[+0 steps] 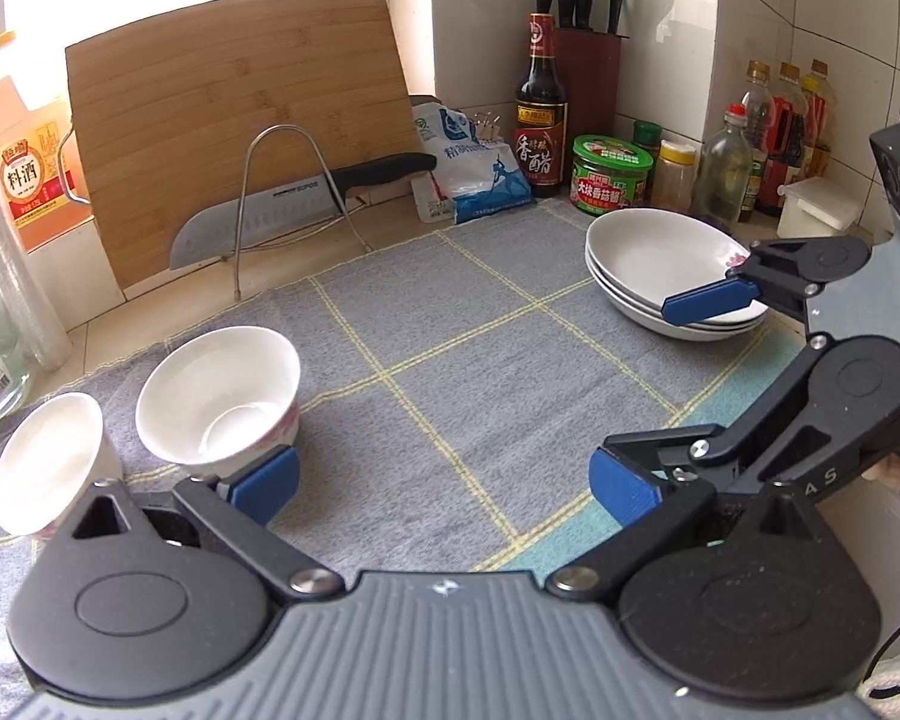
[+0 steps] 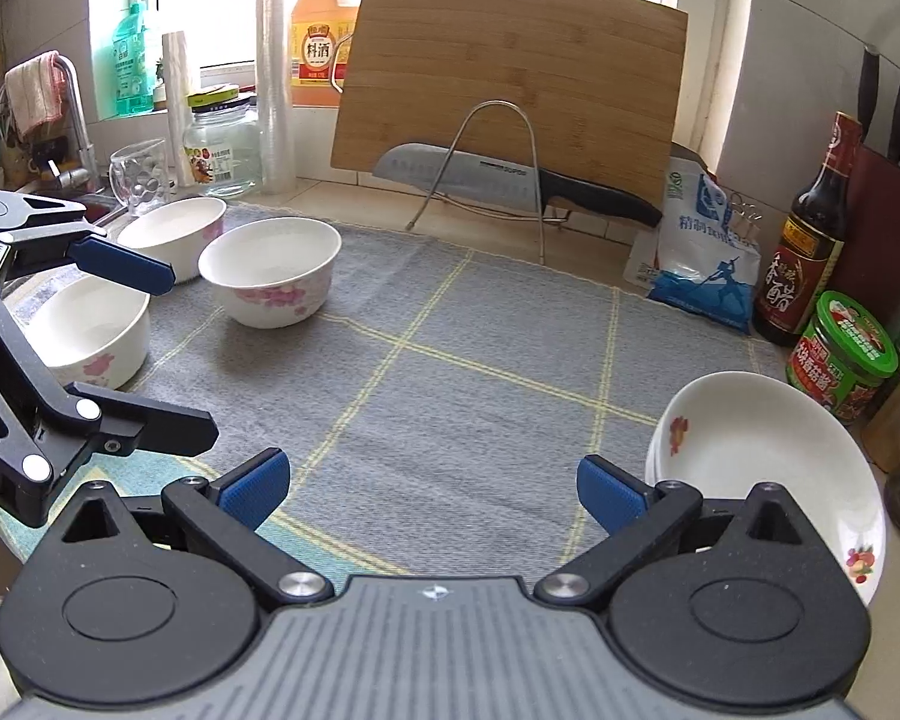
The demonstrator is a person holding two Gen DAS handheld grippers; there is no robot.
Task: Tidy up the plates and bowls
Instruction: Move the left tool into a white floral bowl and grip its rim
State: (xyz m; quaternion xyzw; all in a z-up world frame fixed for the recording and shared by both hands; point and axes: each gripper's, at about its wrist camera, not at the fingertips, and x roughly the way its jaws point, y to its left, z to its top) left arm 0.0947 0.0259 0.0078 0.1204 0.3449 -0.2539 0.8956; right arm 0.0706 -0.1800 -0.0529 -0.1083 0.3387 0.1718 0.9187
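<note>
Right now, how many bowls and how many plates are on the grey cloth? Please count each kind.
Bowls: 3
Plates: 3, in one stack
Total: 6

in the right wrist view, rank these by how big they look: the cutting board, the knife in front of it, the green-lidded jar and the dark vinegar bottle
1. Cutting board, clearly the largest.
2. Knife.
3. Vinegar bottle.
4. Green-lidded jar, the smallest.
Knife over bottle is by length only. The bottle and jar sit nearer the camera, so true sizes may differ.

3 white floral bowls point(image 2: 270, 273) upright, clustered left; stacked white plates point(image 1: 672, 267) on the mat's right
</note>
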